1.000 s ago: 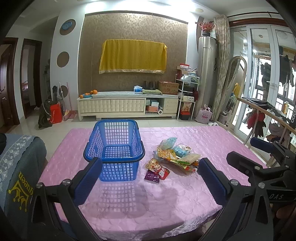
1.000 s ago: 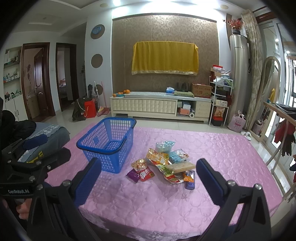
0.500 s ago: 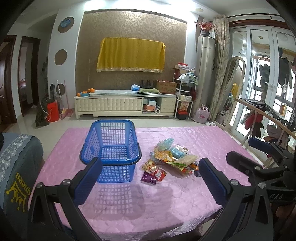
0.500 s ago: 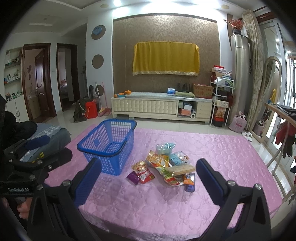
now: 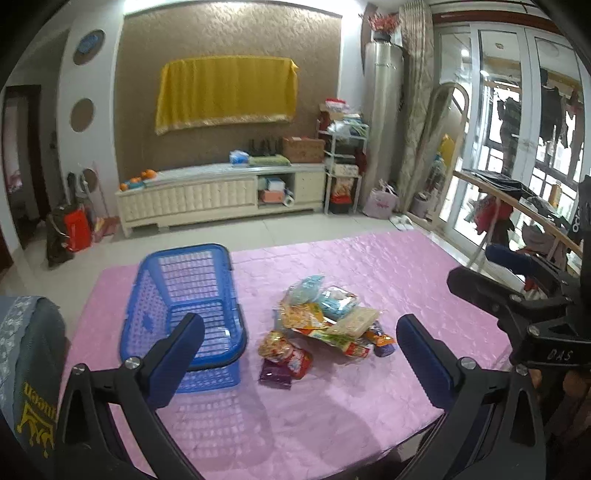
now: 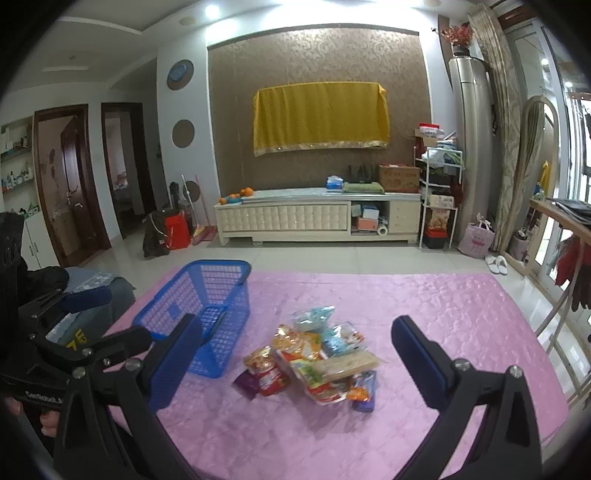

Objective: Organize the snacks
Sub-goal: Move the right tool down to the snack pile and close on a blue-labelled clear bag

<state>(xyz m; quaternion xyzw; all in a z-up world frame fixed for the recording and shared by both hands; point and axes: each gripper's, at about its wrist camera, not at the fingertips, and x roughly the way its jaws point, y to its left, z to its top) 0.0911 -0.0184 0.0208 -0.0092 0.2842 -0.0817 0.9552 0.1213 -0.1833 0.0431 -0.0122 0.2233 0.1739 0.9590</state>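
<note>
Now: pink worktop (image 6: 424, 317), blue basket (image 6: 221, 295), snack pile (image 6: 314, 358).
Basket sits empty toward the worktop's left; the snack pile lies just beside it, to its right. Left gripper (image 5: 299, 354) and right gripper (image 6: 295, 354) both hover nearer the camera, fingers spread, holding nothing.

The room is evenly and fairly brightly lit. A ceiling spotlight (image 6: 212, 12) burns out to white, and daylight enters through the glass doors (image 5: 517, 122), which look washed out. The blue basket (image 5: 184, 306) throws a soft gridded shadow toward the near edge of the pink tablecloth (image 5: 332, 424). Both fisheye views bend straight lines and darken to black at the corners. The left wrist view is slightly softer, tilted and smeared.
</note>
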